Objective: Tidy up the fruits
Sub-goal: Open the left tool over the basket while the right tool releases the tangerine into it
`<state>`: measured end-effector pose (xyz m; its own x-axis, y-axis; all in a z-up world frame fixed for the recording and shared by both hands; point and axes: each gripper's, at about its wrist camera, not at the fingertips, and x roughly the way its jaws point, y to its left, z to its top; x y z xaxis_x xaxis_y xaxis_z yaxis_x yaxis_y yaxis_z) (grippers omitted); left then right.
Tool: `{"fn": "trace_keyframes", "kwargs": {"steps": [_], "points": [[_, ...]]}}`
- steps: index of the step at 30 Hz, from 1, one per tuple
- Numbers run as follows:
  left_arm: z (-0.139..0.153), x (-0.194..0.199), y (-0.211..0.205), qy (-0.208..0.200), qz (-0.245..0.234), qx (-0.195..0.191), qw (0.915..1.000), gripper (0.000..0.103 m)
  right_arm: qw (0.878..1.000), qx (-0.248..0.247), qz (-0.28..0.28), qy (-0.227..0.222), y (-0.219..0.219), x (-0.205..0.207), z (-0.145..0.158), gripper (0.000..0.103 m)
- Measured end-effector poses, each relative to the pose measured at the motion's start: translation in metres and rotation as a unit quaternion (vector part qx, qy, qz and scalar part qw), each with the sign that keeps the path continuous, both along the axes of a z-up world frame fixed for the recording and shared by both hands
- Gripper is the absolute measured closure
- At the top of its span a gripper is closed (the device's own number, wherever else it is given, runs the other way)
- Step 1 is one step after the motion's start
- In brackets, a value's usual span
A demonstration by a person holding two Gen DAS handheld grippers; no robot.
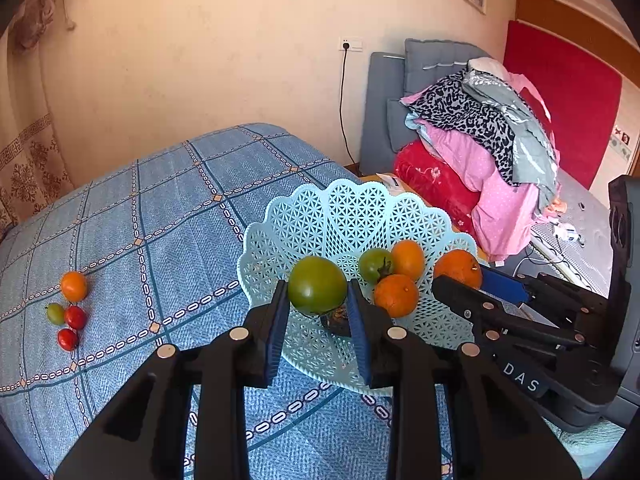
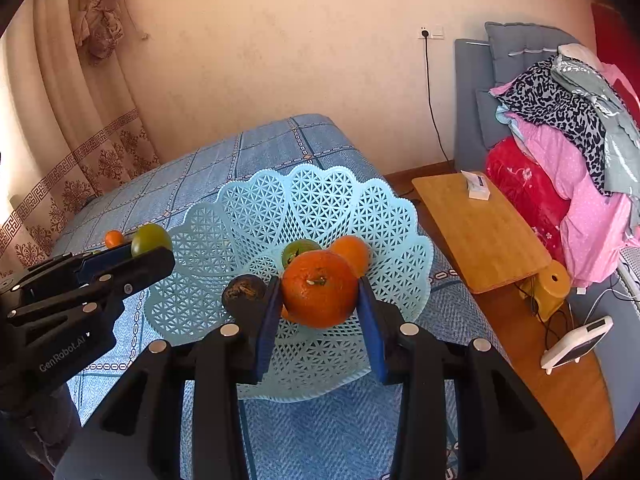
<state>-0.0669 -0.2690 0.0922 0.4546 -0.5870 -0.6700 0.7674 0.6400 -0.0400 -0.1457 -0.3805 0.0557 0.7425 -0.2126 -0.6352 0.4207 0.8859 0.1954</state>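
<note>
My left fingers (image 1: 280, 312) pinch a green tomato (image 1: 317, 285), my right an orange (image 2: 319, 288), both over the basket (image 2: 320, 200), awaiting release.

Surface: I see a bed (image 1: 168, 208) under a blue checked cover.
Basket: a pale blue lattice basket (image 1: 344, 216) sits on the cover near its right edge.
Loose fruit: an orange fruit (image 1: 73, 286), a small green tomato (image 1: 55, 313) and two red tomatoes (image 1: 75, 317) (clustered at far left) lie directly on the cover, well apart from the basket.
</note>
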Motion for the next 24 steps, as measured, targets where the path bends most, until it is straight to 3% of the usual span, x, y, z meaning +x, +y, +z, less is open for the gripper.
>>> {"fn": "trace_keyframes", "kwargs": {"steps": [7, 8, 9, 12, 18, 24], "points": [[-0.006, 0.0, -0.004, 0.016, -0.015, -0.002, 0.9997, 0.069, 1.0, 0.008, -0.013, 0.002, -0.007, -0.002, -0.003, 0.064], [-0.005, 0.001, -0.002, 0.017, -0.013, -0.005, 0.9998, 0.05, 1.0, 0.011, -0.015, 0.002, -0.008, -0.002, -0.003, 0.064], [-0.003, 0.002, -0.001, 0.012, -0.007, -0.01, 0.9999, 0.037, 1.0, 0.015, -0.018, 0.002, -0.008, -0.002, -0.003, 0.063], [0.001, 0.003, 0.004, -0.004, 0.001, -0.013, 0.9999, 0.036, 0.999, 0.021, -0.029, -0.014, -0.013, -0.007, 0.001, 0.038], [0.007, 0.01, 0.012, -0.01, 0.015, -0.019, 0.9997, 0.036, 0.998, 0.008, -0.04, -0.037, -0.014, -0.016, 0.015, 0.038], [0.019, 0.012, 0.022, -0.022, 0.025, -0.03, 0.999, 0.029, 0.998, 0.008, -0.033, -0.052, -0.007, -0.021, 0.025, 0.038]]}}
